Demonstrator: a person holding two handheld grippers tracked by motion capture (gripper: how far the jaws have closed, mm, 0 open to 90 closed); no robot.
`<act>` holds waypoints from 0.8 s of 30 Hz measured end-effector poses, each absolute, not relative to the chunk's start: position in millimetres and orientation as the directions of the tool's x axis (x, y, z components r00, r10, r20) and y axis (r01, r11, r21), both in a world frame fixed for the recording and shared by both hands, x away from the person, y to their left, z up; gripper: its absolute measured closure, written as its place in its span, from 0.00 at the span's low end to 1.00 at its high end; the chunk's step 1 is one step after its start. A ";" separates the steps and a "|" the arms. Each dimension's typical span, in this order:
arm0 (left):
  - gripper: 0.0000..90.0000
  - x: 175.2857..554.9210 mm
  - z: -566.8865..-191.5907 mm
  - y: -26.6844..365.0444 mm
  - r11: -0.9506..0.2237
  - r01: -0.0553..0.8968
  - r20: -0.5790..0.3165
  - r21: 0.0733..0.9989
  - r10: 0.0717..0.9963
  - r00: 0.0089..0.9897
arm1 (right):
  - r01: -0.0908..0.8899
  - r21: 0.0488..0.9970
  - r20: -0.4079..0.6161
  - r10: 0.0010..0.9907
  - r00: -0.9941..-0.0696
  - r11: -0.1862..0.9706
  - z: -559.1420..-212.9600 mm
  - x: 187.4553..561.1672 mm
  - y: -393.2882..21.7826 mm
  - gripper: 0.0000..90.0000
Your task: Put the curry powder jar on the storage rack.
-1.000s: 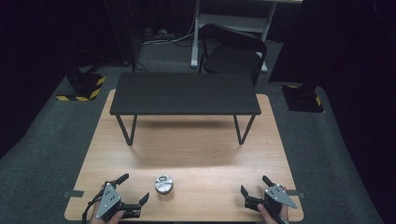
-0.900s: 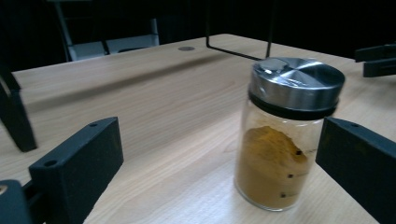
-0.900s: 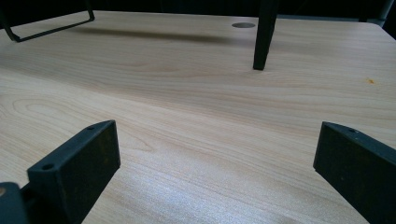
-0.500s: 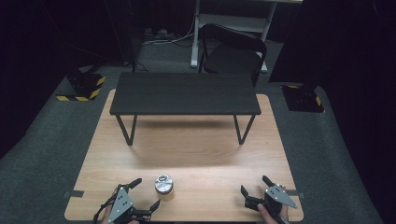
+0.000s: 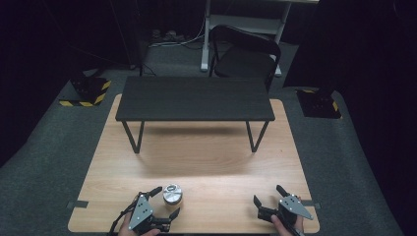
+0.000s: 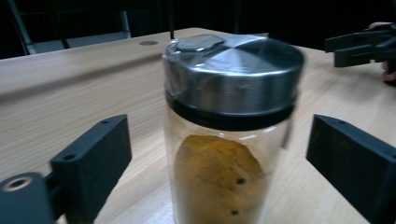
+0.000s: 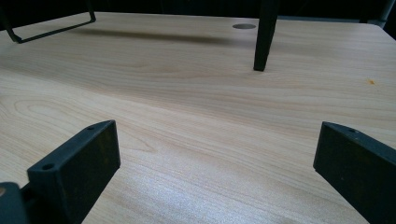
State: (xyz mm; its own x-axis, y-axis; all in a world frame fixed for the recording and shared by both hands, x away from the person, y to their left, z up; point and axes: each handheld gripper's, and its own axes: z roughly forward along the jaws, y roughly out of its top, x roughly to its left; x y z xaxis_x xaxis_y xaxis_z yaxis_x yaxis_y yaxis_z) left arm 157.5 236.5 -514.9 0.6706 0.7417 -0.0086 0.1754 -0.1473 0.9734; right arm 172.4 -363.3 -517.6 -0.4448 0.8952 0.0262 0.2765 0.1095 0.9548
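Left tongs (image 5: 164, 202) gape wide around upright jar (image 5: 172, 194), seemingly untouched; right tongs (image 5: 269, 198) open

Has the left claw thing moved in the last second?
Yes. The left gripper slid right toward the jar, which stayed put; its open jaws now flank it.

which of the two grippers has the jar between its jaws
The left gripper: its open black jaws flank the glass jar with the steel lid without touching it. The right gripper, also open, faces bare wooden table.

A silver-lidded jar (image 6: 227, 135) of ochre powder stands on the pale wood table (image 5: 206, 152).
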 end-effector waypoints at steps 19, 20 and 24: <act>0.33 163.1 -528.2 228.9 -0.139 0.157 -0.006 0.978 0.730 0.684 | 0.269 0.957 0.019 0.895 -0.445 0.113 -518.4 171.1 -362.9 0.00; 0.33 162.9 -529.0 228.4 -0.136 0.156 -0.007 0.978 0.731 0.682 | 0.268 0.957 0.018 0.895 -0.446 0.114 -518.4 171.1 -362.9 0.00; 0.34 161.7 -530.9 227.3 -0.131 0.150 -0.006 0.980 0.735 0.678 | 0.266 0.957 0.018 0.894 -0.448 0.114 -518.6 171.1 -363.3 0.00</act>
